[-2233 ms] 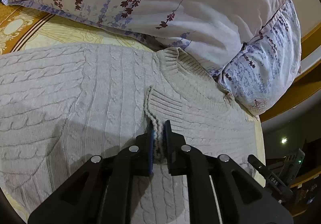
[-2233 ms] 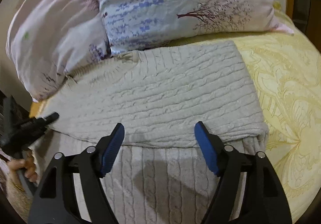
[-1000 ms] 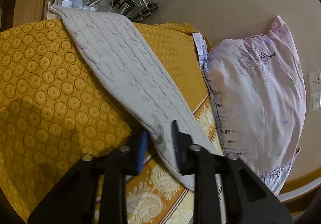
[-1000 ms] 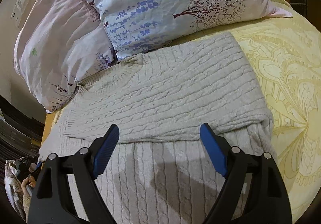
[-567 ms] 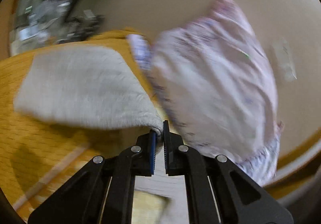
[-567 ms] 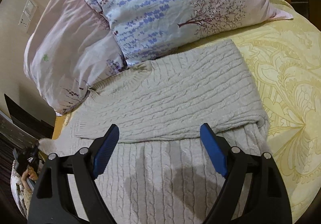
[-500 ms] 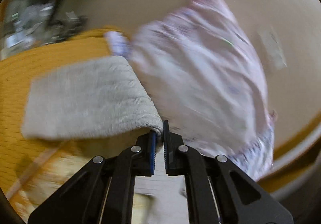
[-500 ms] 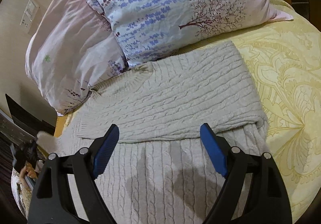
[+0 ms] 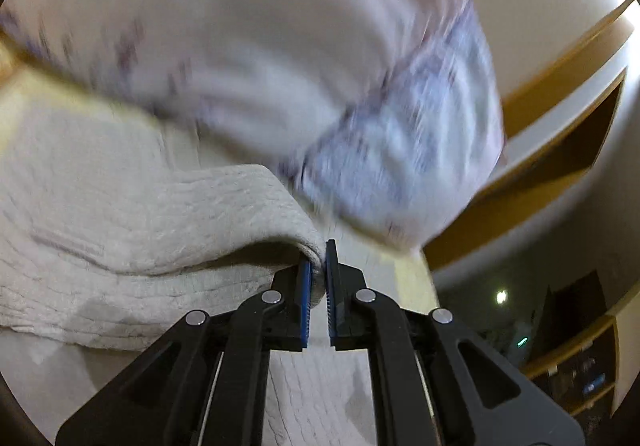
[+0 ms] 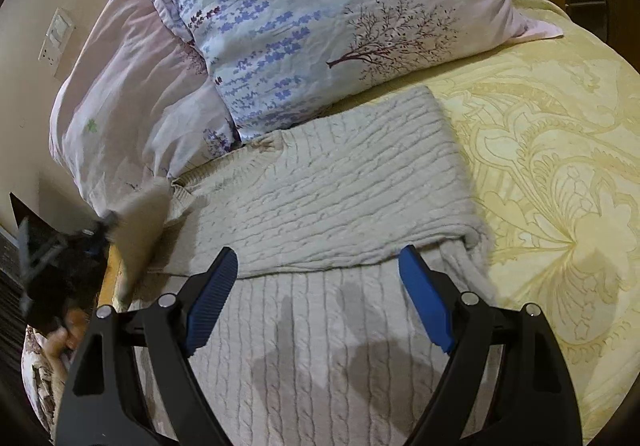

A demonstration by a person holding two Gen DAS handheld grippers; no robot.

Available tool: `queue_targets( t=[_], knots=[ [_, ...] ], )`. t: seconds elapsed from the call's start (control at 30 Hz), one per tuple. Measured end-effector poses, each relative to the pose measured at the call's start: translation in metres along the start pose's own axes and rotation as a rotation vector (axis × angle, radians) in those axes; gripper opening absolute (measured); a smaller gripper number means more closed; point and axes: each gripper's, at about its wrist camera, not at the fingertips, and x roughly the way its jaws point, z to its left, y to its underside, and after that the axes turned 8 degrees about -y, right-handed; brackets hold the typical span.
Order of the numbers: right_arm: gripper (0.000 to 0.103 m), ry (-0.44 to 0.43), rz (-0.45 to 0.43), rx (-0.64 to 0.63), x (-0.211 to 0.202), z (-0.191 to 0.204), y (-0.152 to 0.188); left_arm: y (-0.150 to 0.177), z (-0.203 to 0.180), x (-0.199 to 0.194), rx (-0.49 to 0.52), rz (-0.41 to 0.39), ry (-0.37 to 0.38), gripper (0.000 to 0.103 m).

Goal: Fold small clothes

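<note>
A beige cable-knit sweater (image 10: 328, 190) lies on the bed, with one sleeve folded across its body. My left gripper (image 9: 318, 266) is shut on the other sleeve (image 9: 168, 222), holding it lifted above the sweater's body; the view is blurred by motion. In the right wrist view that sleeve (image 10: 140, 222) and the left gripper (image 10: 60, 246) show blurred at the left edge. My right gripper (image 10: 316, 290) is open and empty, hovering over the sweater's lower body.
Two floral pillows (image 10: 320, 14) lean at the head of the bed, just beyond the sweater's collar. The yellow patterned bedspread (image 10: 552, 166) stretches to the right. A wooden bed edge (image 10: 110, 274) shows at the left.
My left gripper shut on the sleeve that hung off the bed's side and swung it up and over toward the sweater's body. The right gripper stayed open, almost still.
</note>
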Motion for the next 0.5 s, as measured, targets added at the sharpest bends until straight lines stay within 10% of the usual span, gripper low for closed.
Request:
queue_targets(
  t=[0.3, 0.43, 0.5],
  knots=[
    [0.082, 0.012, 0.033, -0.161, 0.01, 0.045, -0.004, 0.03, 0.015, 0.03, 0.015, 0.147, -0.049, 0.012],
    [0.082, 0.008, 0.029, -0.309, 0.016, 0.083, -0.005, 0.031, 0.032, -0.014, 0.005, 0.117, -0.035, 0.055],
    [0.082, -0.006, 0.026, -0.408, 0.024, 0.108, -0.003, 0.025, 0.045, -0.033, -0.006, 0.069, -0.063, 0.055]
  ],
)
